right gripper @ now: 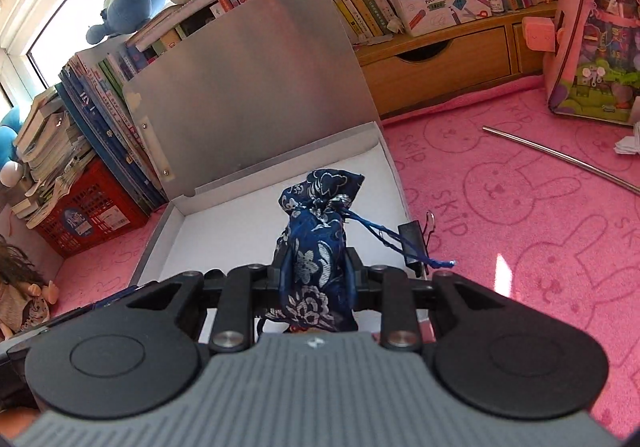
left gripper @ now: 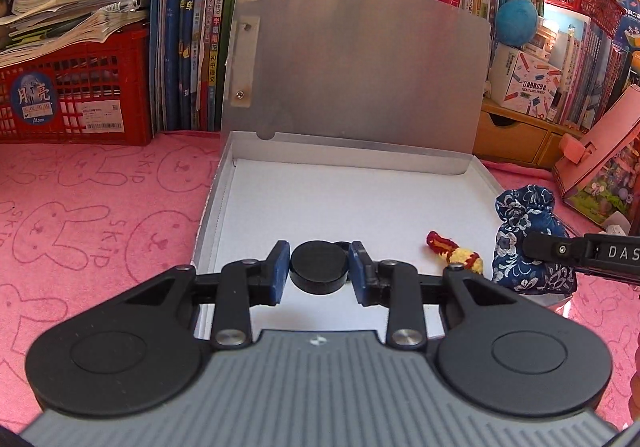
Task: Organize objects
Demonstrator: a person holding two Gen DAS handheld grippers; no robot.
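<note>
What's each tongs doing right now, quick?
Left tongs: closed on the black disc.
Right tongs: closed on the blue floral pouch.

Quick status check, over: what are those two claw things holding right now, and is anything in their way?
Left gripper shut on black disc. Right gripper shut on blue pouch. Both over open white box. Knitted toy lies inside; otherwise clear.

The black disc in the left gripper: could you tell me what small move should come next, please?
Probably lower the black disc onto the white floor of the open box and release. The left gripper holds it just above the floor, which looks bare beneath it.
</note>
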